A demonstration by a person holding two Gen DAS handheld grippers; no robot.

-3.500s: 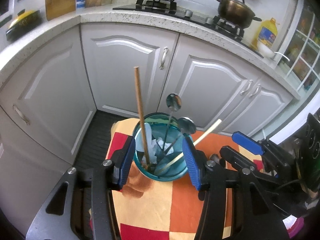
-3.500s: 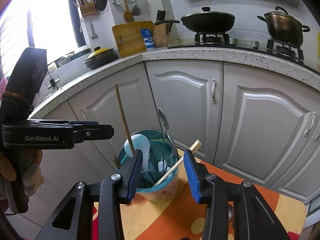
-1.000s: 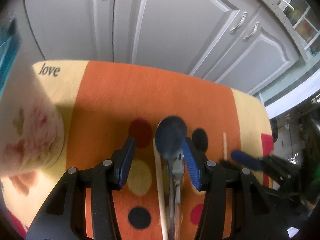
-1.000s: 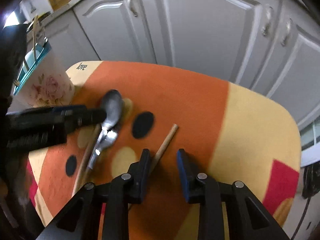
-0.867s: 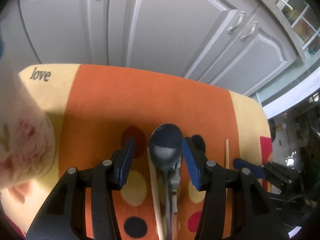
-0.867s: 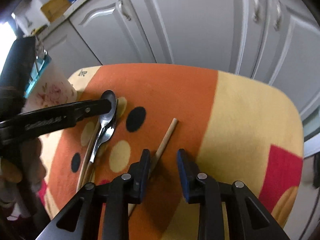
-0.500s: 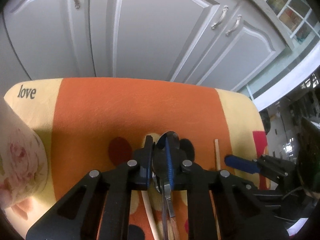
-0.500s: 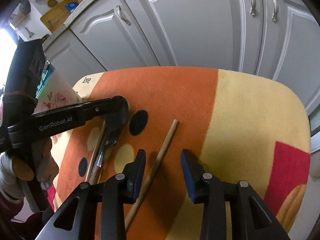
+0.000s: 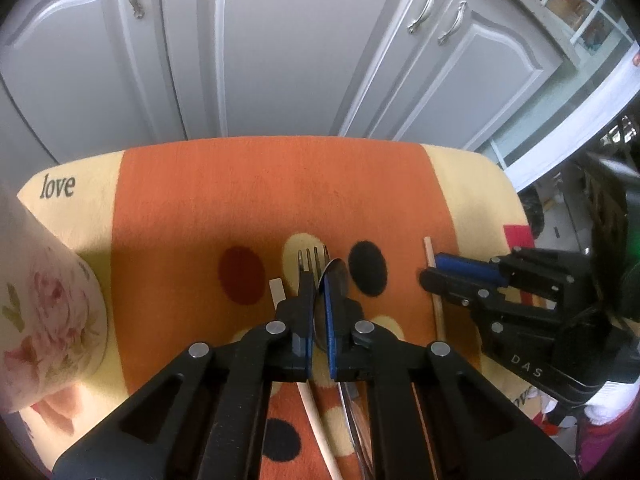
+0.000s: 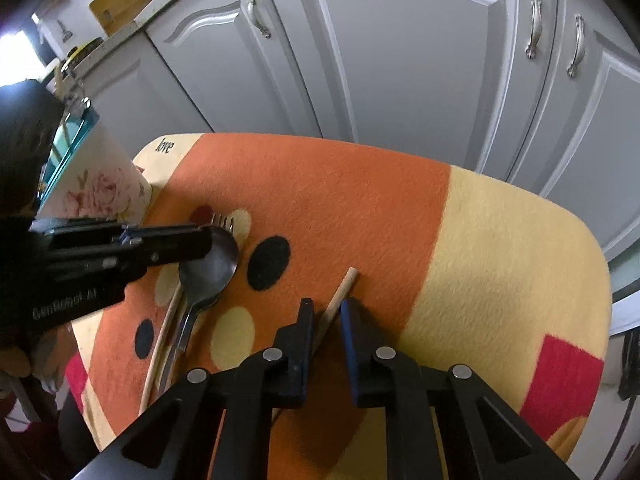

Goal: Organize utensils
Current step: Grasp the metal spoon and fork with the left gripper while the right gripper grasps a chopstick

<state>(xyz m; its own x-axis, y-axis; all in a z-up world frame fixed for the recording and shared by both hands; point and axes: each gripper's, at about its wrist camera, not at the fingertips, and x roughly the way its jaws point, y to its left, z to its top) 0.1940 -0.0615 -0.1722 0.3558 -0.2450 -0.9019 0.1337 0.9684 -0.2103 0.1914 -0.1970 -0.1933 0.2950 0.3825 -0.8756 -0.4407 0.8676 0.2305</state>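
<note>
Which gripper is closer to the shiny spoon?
Left. The left gripper is closing right on the spoon, its bowl between the pads. The right gripper is off to the spoon's side, closing around the wooden chopstick on the cloth.

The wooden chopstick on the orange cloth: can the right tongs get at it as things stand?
Probably yes: the thin wooden chopstick already lies between the closing right tongs, with nothing on top of it, and the metal spoon lies well aside.
</note>
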